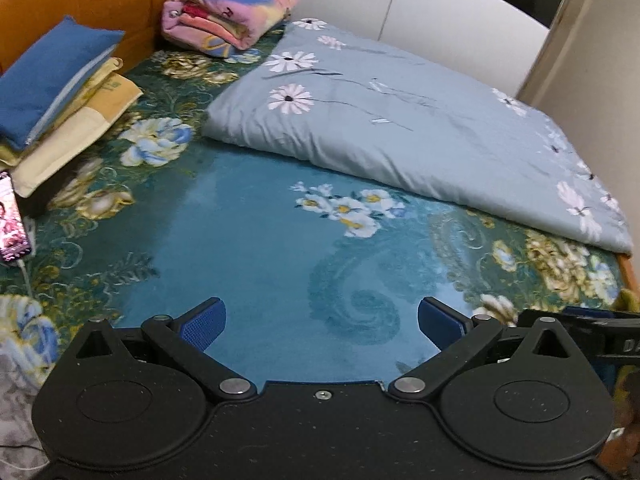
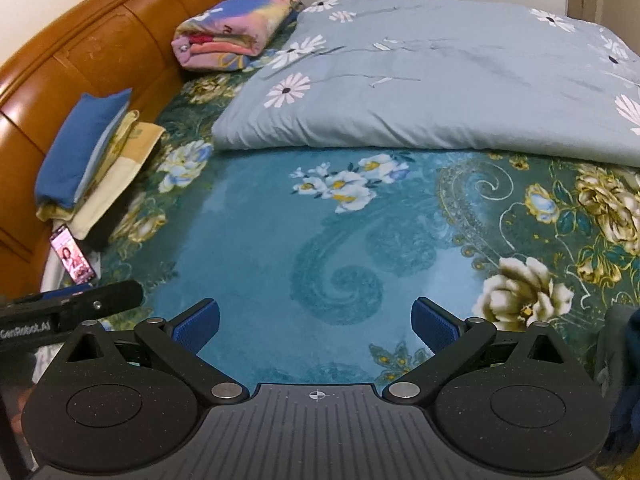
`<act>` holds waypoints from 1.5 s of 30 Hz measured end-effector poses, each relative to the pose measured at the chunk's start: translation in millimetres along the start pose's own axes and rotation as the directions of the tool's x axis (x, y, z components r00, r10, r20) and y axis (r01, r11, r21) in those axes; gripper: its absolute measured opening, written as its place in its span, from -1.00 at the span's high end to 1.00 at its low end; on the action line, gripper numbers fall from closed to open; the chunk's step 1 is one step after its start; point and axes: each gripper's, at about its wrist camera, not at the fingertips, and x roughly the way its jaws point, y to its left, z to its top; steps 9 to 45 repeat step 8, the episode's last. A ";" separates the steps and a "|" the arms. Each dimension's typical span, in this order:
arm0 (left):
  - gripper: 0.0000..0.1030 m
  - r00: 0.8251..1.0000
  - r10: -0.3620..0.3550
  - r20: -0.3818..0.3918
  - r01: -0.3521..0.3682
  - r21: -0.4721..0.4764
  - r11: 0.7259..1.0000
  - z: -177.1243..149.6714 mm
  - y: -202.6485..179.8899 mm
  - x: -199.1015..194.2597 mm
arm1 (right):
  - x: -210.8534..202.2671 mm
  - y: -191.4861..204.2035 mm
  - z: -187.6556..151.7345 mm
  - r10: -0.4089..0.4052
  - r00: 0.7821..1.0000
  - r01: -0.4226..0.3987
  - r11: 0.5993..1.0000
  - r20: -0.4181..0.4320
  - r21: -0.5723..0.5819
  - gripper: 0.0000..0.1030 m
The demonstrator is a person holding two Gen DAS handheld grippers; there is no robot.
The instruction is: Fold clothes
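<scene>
- Both your hand-held grippers, left [image 1: 322, 322] and right [image 2: 316, 320], hang wide open, empty, over the bed [image 2: 260, 248].
- No loose clothes in front; dark fabric [image 2: 624, 380] sits right of the right hand-held gripper, so that one's nearer.

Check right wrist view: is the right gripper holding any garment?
No, the right gripper is open over the bare teal bedspread, nothing between its fingers.
</scene>
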 end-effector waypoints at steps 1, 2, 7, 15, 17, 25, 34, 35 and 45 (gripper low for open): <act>-0.97 1.000 0.009 -0.001 -0.009 0.011 1.000 -0.9 -1.7 -0.3 | -0.6 -2.8 -0.7 0.004 1.000 -0.004 1.000 0.000 0.004 -1.00; -0.97 1.000 0.018 -0.003 -0.018 0.021 1.000 -2.3 -4.1 -0.6 | -0.9 -5.2 -1.4 0.007 1.000 -0.007 1.000 -0.001 0.011 -1.00; -0.97 0.999 0.029 -0.015 -0.029 0.052 0.998 -6.7 -12.1 -0.9 | -1.7 -20.2 -4.8 0.017 1.000 -0.017 0.999 -0.005 0.051 -1.00; -0.97 0.999 0.032 -0.016 -0.031 0.058 0.998 -7.7 -13.5 -0.8 | -2.2 -22.9 -5.1 0.021 1.000 -0.020 0.998 -0.005 0.059 -1.00; -0.97 0.999 0.032 -0.016 -0.031 0.058 0.998 -7.7 -13.5 -0.8 | -2.2 -22.9 -5.1 0.021 1.000 -0.020 0.998 -0.005 0.059 -1.00; -0.97 0.999 0.032 -0.016 -0.031 0.058 0.998 -7.7 -13.5 -0.8 | -2.2 -22.9 -5.1 0.021 1.000 -0.020 0.998 -0.005 0.059 -1.00; -0.97 0.999 0.032 -0.016 -0.031 0.058 0.998 -7.7 -13.5 -0.8 | -2.2 -22.9 -5.1 0.021 1.000 -0.020 0.998 -0.005 0.059 -1.00; -0.97 0.999 0.032 -0.016 -0.031 0.058 0.998 -7.7 -13.5 -0.8 | -2.2 -22.9 -5.1 0.021 1.000 -0.020 0.998 -0.005 0.059 -1.00; -0.97 0.999 0.032 -0.016 -0.031 0.058 0.998 -7.7 -13.5 -0.8 | -2.2 -22.9 -5.1 0.021 1.000 -0.020 0.998 -0.005 0.059 -1.00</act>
